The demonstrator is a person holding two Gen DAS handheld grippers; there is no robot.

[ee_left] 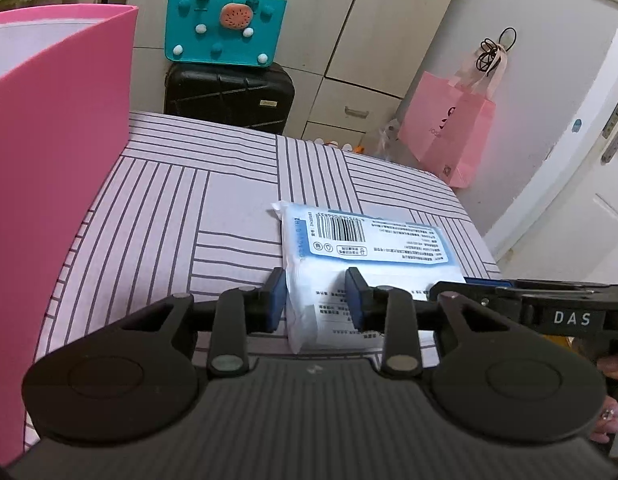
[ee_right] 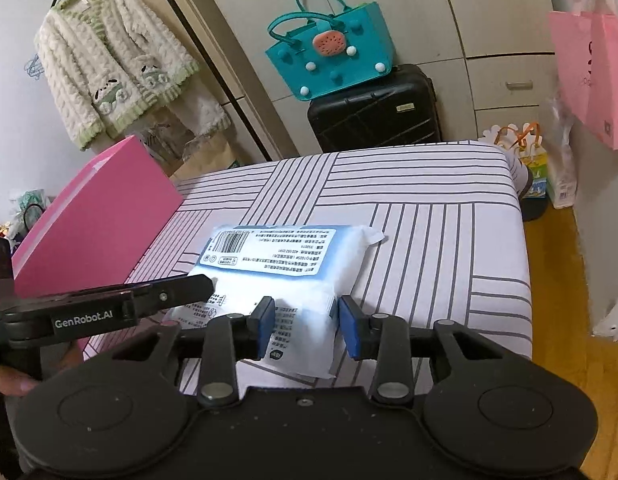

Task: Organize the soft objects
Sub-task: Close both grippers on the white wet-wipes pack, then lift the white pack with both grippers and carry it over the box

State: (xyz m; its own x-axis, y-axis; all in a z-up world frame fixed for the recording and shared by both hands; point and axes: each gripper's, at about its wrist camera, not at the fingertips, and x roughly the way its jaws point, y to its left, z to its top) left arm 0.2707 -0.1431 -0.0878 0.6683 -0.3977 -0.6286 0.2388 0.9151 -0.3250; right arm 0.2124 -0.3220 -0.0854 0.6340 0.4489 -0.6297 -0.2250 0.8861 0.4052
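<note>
I have the left gripper [ee_left: 316,300] and right gripper [ee_right: 307,326] each clamped on the pack's [ee_left: 365,244] near edge, long axis running away toward frame top.

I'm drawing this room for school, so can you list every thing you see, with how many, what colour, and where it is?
Tissue pack: one, white and blue, on the bed near both grippers.
Bed sheet: one, pale with dark stripes, covering the bed.
Pink box: one, pink, at the bed's left edge.
Felt handbag: one, teal, on top of the suitcase.
Suitcase: one, black, beyond the bed.
Fluffy cardigan: one, cream and green, hanging at left.
Pink paper bag: one, hanging at right.
Small gift bag: one, orange handles, on the floor right of the bed.
Left gripper: black, blue pads around the pack's corner.
Right gripper: black, blue pads around the pack's near edge.
</note>
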